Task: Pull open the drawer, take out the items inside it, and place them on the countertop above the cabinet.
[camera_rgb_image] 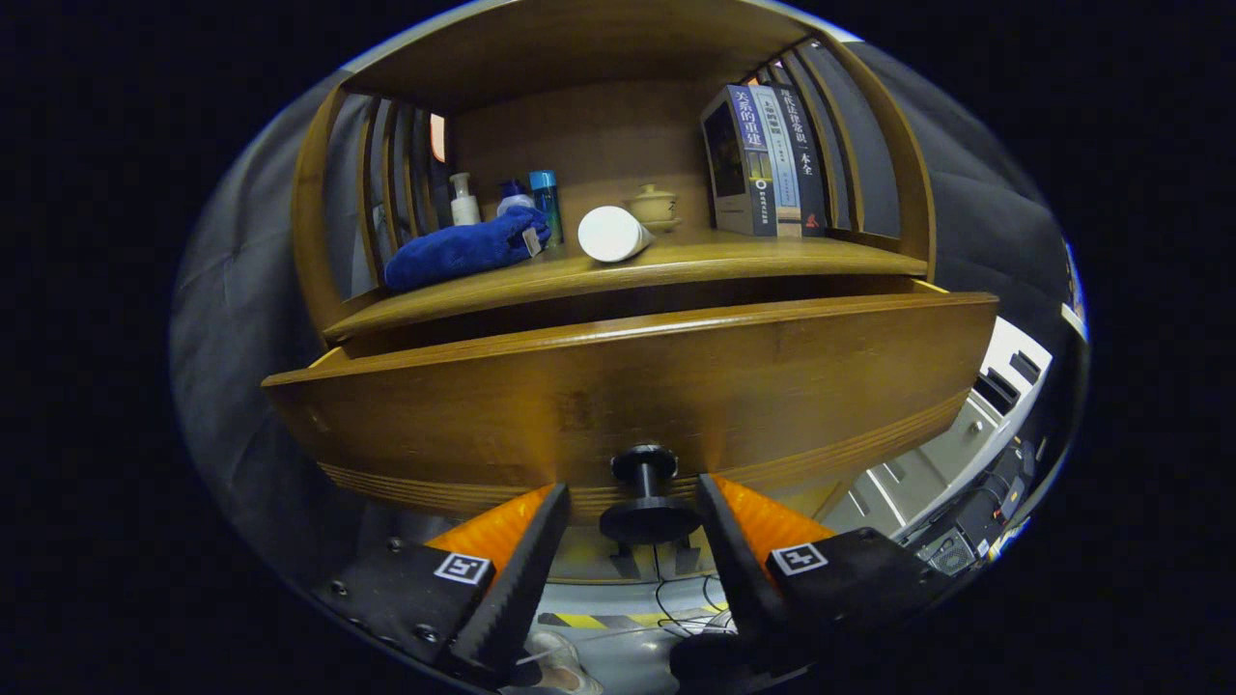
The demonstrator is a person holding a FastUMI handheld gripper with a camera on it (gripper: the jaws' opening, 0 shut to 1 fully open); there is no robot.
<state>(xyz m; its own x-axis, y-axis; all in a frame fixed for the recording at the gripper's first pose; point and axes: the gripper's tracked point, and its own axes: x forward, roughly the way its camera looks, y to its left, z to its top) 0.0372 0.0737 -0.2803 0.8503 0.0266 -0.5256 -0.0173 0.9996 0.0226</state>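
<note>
With the wooden drawer [628,396] partly out, tongs [632,497] spread either side of its round black knob [645,492], not pinching; next, reaching inside.

the books [768,159] on the countertop [676,265] carry chinese spine titles, one reading "关系的重建".

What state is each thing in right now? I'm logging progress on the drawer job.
Drawer: pulled partly open.
Knob: between the fingers, not gripped.
Gripper: fingers open, one either side of the knob.
Blue towel: bunched up on the countertop.
White tube: lying on its side.
Books: standing upright.
Bottles: upright, caps on.
</note>
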